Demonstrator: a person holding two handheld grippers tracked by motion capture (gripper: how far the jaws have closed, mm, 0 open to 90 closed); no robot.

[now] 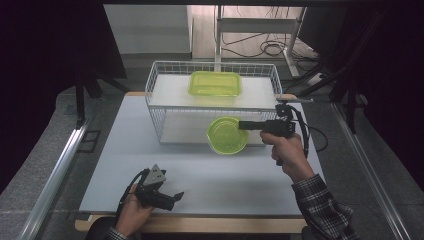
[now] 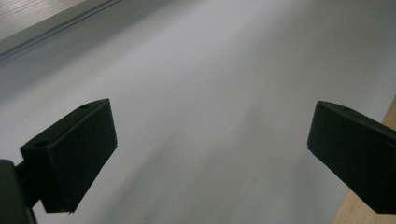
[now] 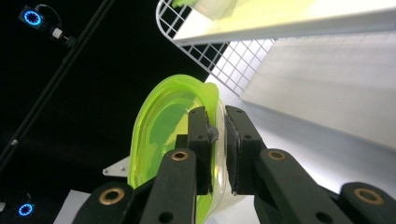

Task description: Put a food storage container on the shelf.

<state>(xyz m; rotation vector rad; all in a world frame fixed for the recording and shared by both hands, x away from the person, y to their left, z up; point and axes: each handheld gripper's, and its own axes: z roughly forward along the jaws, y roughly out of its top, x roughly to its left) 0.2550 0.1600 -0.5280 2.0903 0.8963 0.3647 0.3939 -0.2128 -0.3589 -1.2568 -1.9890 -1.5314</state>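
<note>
— Looking down from the high view first: what have you got?

— I see my right claw (image 1: 243, 125) clamped on the rim of a round, translucent lime-green plastic container (image 1: 228, 135). That container sits at the open front of the lower level of a white wire rack (image 1: 159, 100), partly over the pale grey counter (image 1: 115, 165). A rectangular lime-green plastic container (image 1: 215, 83) lies on the rack's white upper shelf. My left claw (image 1: 176, 196) hangs low over the near edge of the counter, well apart from the rack, jaws spread and holding nothing.

— And the left gripper view?

— I have both black jaws wide apart there, one at each side of the picture, with bare counter (image 2: 205, 93) between them. A strip of wooden edge shows at the lower right corner.

— Right gripper view?

— My right claw (image 3: 219, 140) is narrow, its two pads pressed on the thin wall of the round green container (image 3: 159, 126), one pad inside the rim and one outside. The container appears on edge in this view, tilted with the camera. Beyond it I see the white mesh of the rack (image 3: 219, 58) and the white shelf above, with a bit of the rectangular green container (image 3: 210, 7) at the top edge.
</note>
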